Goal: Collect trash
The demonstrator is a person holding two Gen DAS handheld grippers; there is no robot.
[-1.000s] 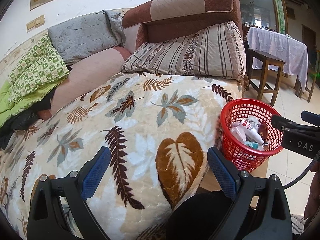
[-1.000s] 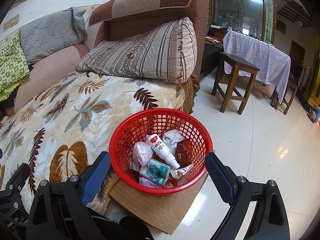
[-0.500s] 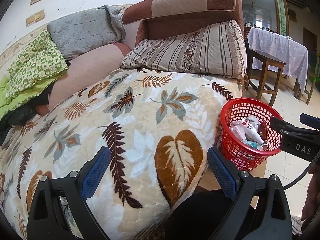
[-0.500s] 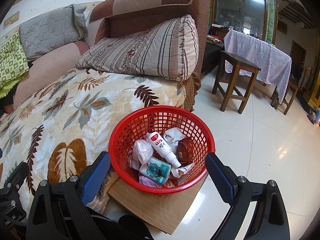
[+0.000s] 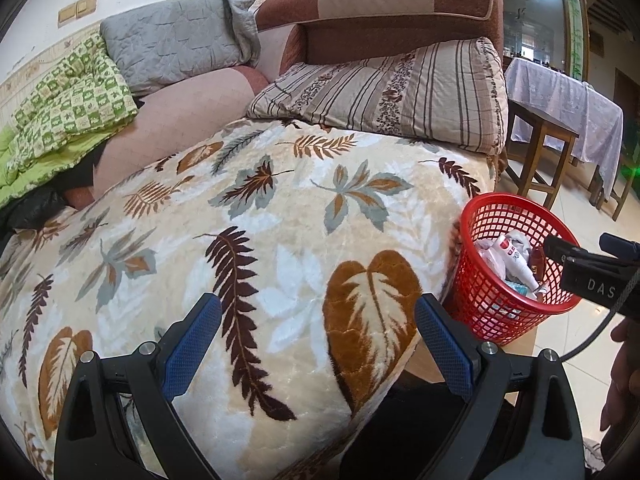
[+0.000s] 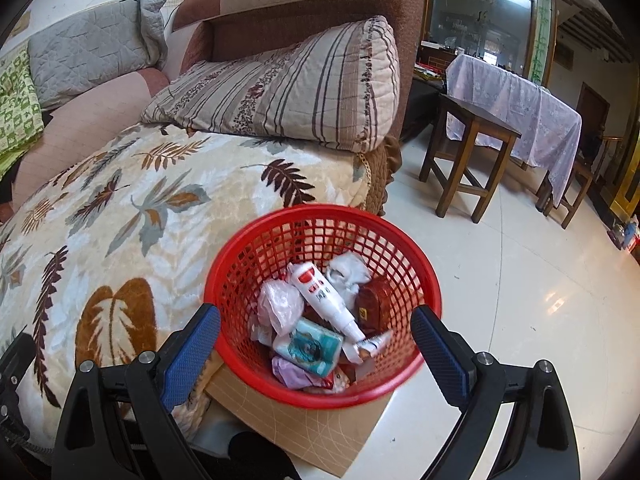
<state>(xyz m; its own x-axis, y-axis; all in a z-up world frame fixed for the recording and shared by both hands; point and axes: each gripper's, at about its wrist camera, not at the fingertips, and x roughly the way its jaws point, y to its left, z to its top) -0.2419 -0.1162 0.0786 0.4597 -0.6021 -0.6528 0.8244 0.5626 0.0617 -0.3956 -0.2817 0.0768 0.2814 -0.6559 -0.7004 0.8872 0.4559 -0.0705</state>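
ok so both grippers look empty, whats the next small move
Probably sweep the left gripper left along the blanket looking for leftover trash. Both grippers are open and empty, the basket already holds several pieces, and none shows on the blanket.

Left hand-held gripper and right hand-held gripper gape wide, empty.

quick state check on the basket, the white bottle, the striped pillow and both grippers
red basket: upright, holding trash
white bottle: lying tilted in the basket
striped pillow: leaning on the sofa arm
left gripper: open, empty
right gripper: open, empty, above the basket
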